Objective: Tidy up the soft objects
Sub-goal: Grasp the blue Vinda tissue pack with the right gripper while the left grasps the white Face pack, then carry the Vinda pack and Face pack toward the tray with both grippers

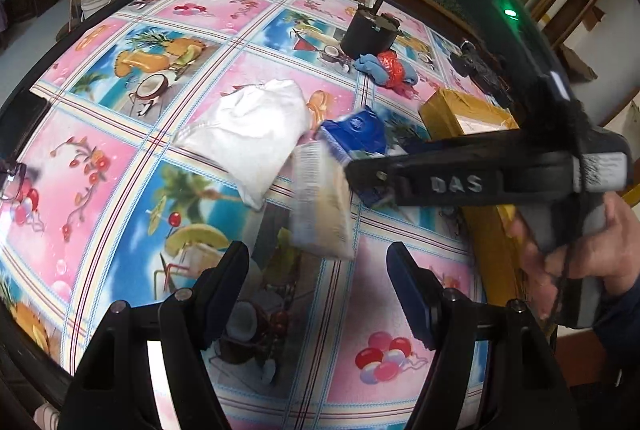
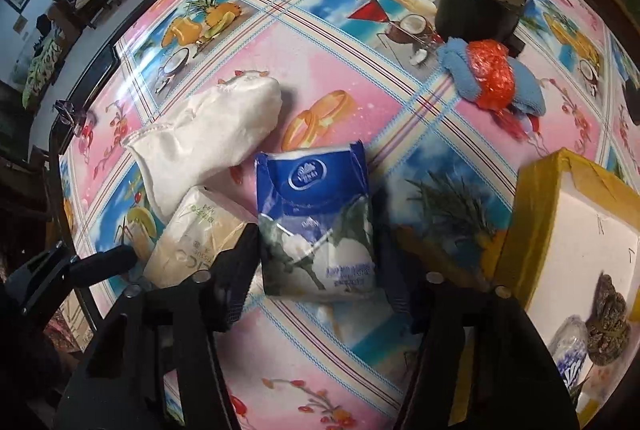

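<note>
Down between the right gripper's (image 2: pixel 316 262) jaws sits the blue tissue pack (image 2: pixel 316 218), both pads set against its long sides, clamped on it as it lies on the table (image 2: pixel 320 358); its left edge touches the beige tissue pack (image 2: pixel 192 234), which leans on the white pouch (image 2: pixel 208 133); to its right lies open cloth up to the taped foam box (image 2: pixel 576 226). Beyond, the blue-and-red bundle (image 2: pixel 492 77) rests just in front of the black pot (image 2: pixel 480 5), well apart. The left gripper (image 1: pixel 318 270) hangs with jaws apart and holding nothing, the beige pack's (image 1: pixel 320 205) near edge just ahead of them; bare cloth spreads to its left.
</note>
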The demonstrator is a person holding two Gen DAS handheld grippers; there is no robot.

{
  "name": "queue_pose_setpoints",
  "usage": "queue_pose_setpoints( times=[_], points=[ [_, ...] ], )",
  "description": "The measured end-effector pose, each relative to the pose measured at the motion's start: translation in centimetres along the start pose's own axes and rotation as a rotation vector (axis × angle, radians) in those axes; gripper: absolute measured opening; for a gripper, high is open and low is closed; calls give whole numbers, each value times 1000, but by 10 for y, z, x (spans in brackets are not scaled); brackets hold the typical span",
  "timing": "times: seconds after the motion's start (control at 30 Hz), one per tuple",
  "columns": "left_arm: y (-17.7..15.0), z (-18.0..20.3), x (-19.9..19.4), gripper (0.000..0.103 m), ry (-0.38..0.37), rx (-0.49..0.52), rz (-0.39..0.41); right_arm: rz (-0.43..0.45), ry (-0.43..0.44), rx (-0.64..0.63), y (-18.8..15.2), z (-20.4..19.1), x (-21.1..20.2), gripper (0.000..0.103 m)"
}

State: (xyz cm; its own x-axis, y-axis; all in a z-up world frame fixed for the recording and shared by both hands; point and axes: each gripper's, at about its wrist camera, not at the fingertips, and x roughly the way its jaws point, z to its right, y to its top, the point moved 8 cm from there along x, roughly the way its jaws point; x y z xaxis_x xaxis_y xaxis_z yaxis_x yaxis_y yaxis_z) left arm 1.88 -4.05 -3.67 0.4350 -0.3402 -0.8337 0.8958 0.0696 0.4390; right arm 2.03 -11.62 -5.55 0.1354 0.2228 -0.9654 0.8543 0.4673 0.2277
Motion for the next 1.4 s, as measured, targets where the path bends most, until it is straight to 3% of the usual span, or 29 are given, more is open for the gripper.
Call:
queue_pose_setpoints(
  times=[0.27, 0.37, 0.47, 0.57, 0.6, 0.67, 0.7, 0.87, 1.0, 1.17, 1.4],
  points=[
    [8, 2, 24, 72, 16, 17, -41, -11, 1, -3, -31, 5, -8, 54],
    [10, 5, 32, 72, 82, 70, -43, -9, 3, 16, -36, 8, -12, 53],
    [14, 12, 38, 72, 102, 121, -50, -15, 16, 63, -40, 17, -14, 53],
    [17, 9, 43, 71, 185, 170, -27, -15, 52, 103, -43, 20, -15, 54],
    [17, 5, 43, 66, 214, 177, -16, -13, 58, 108, -44, 20, -17, 54],
    [18, -4, 39, 47, 246, 169, 11, -11, 84, 127, -46, 19, -18, 54],
    [18, -10, 35, 45, 256, 153, 20, -10, 86, 126, -46, 19, -18, 54],
    [0, -30, 17, 44, 282, 71, 24, -20, 92, 89, -55, 10, -20, 53],
    [-32, -20, 2, 45, 258, 22, 15, -32, 94, 8, -72, -13, -19, 54],
    [-52, -6, -2, 45, 317, 65, 31, -9, 8, -107, -89, -31, -13, 54],
    [-51, -9, -3, 46, 331, 52, 42, -4, 12, -96, -88, -30, -12, 56]
  ],
)
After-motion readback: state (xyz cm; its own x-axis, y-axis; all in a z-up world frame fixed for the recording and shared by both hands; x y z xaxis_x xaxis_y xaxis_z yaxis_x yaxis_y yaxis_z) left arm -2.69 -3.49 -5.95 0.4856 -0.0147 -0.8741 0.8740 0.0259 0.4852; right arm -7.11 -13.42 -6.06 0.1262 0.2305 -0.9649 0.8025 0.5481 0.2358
